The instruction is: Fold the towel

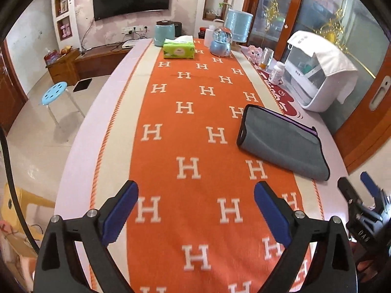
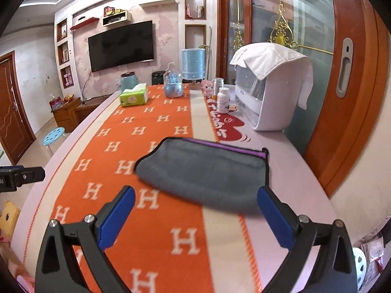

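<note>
A grey towel (image 1: 283, 144) with black edging and a purple strip lies folded flat on the table, at the right edge of the orange H-patterned runner (image 1: 195, 131). My left gripper (image 1: 195, 210) is open and empty above the runner, to the left of and nearer than the towel. In the right wrist view the towel (image 2: 205, 173) lies just ahead of my right gripper (image 2: 195, 212), which is open and empty, its fingers level with the towel's near edge. The right gripper also shows at the right edge of the left wrist view (image 1: 359, 195).
At the table's far end stand a green tissue box (image 1: 179, 48), a blue jar (image 1: 164, 33), a snow globe (image 1: 220, 41) and a blue lamp (image 1: 238, 25). A white appliance (image 1: 317, 73) and a pill bottle (image 1: 277, 73) stand along the right side. A blue stool (image 1: 53, 93) stands on the floor at left.
</note>
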{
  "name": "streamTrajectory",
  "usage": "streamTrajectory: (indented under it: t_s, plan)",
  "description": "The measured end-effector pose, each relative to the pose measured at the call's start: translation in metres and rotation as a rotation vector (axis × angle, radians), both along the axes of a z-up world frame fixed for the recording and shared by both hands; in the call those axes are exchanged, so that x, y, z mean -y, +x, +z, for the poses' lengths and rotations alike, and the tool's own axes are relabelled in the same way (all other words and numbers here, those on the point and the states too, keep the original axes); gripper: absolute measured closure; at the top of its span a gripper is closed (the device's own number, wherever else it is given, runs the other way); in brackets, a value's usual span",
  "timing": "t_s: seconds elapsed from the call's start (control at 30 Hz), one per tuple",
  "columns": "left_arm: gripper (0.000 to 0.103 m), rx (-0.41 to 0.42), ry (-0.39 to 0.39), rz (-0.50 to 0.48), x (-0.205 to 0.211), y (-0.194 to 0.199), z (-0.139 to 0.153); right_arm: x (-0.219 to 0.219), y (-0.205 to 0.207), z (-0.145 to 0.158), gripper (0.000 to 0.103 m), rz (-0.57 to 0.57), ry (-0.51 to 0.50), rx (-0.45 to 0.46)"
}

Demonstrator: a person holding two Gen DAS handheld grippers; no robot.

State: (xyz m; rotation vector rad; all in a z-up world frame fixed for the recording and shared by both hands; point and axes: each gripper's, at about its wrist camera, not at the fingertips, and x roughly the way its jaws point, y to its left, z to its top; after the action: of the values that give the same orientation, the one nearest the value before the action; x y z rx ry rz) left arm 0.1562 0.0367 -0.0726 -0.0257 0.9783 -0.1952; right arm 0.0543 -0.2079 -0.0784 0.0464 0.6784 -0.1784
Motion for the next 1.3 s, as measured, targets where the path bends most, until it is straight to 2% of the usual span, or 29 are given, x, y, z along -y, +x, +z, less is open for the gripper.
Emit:
streamTrajectory:
  t_s: [0.4,0.57,0.67,0.77,1.07,1.3]
  plan:
    - [0.004,0.045,-0.036,0.053,-0.031,-0.081,0.043,-0.045,-0.056,0.033,0.003,0.108,0.061,-0.104]
    - [0.003,0.053,-0.036,0.093,-0.029,-0.102,0.055,-0.046,-0.069,0.044,0.003,0.132,0.123,-0.153]
    - [0.003,0.042,-0.053,0.083,-0.021,-0.114,0.064,-0.045,-0.075,0.05,0.003,0.135,0.17,-0.198]
    - [0.004,0.031,-0.064,0.085,-0.012,-0.121,0.069,-0.049,-0.08,0.054,0.003,0.165,0.168,-0.228]
    - [0.004,0.046,0.006,0.098,0.013,-0.137,0.078,-0.045,-0.094,0.065,0.003,0.206,0.186,-0.282]
    - [0.003,0.063,0.041,0.114,0.019,-0.145,0.081,-0.039,-0.104,0.075,0.003,0.203,0.225,-0.253]
